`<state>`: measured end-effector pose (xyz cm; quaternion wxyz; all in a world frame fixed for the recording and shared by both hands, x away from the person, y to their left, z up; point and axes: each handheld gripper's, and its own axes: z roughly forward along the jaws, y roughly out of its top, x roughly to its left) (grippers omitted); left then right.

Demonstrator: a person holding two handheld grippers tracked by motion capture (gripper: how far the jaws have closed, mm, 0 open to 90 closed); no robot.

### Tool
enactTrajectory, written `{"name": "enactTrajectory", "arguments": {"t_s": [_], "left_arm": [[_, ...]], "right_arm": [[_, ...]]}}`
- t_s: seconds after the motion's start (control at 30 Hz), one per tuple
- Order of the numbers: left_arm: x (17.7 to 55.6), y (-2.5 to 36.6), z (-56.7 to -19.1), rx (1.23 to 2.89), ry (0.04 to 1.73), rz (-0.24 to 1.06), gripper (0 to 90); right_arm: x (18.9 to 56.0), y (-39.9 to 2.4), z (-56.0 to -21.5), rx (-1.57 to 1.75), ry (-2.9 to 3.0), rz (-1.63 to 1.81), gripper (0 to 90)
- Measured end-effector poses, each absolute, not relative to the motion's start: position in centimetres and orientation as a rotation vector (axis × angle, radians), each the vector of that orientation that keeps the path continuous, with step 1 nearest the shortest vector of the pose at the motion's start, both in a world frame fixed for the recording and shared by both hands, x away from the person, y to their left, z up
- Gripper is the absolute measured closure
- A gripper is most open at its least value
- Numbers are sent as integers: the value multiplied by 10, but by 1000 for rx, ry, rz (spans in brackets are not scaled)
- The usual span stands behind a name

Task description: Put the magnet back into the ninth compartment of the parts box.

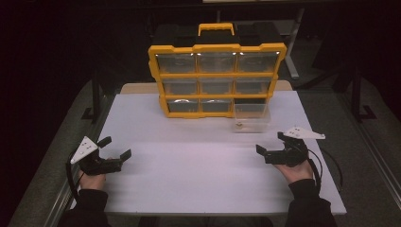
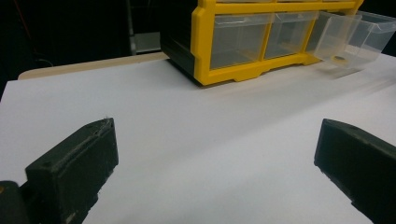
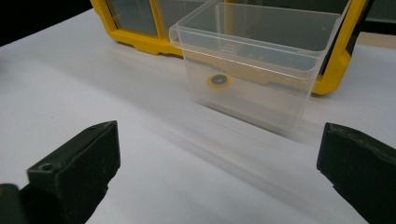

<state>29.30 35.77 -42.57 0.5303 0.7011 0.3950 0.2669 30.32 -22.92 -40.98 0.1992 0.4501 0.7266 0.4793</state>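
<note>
Nine clear drawers fill the yellow organizer (image 1: 217, 78) at the desk's (image 1: 189, 165) far edge; its bottom-right drawer (image 1: 252, 118) is out, holding a small ring (image 3: 220, 80). Both the left gripper (image 1: 115, 147) and the right gripper (image 1: 270, 142) have jaws spread, empty.

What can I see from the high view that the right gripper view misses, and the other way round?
The high view takes in the whole yellow organizer with its carry handle, both hands, and the left gripper and right gripper, each with jaws apart over the white table. The right gripper view gives a close look through the clear drawer at a small yellow ring with a dark centre inside it. Both show the drawer pulled out of the bottom-right slot, the organizer and the table.
</note>
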Motion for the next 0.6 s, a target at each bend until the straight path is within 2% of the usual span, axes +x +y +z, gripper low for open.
{"name": "enactTrajectory", "arguments": {"t_s": [0.6], "left_arm": [[293,358,-426,1673,944,636,0]], "right_arm": [[283,-245,-419,1284,1966,1420,0]]}}
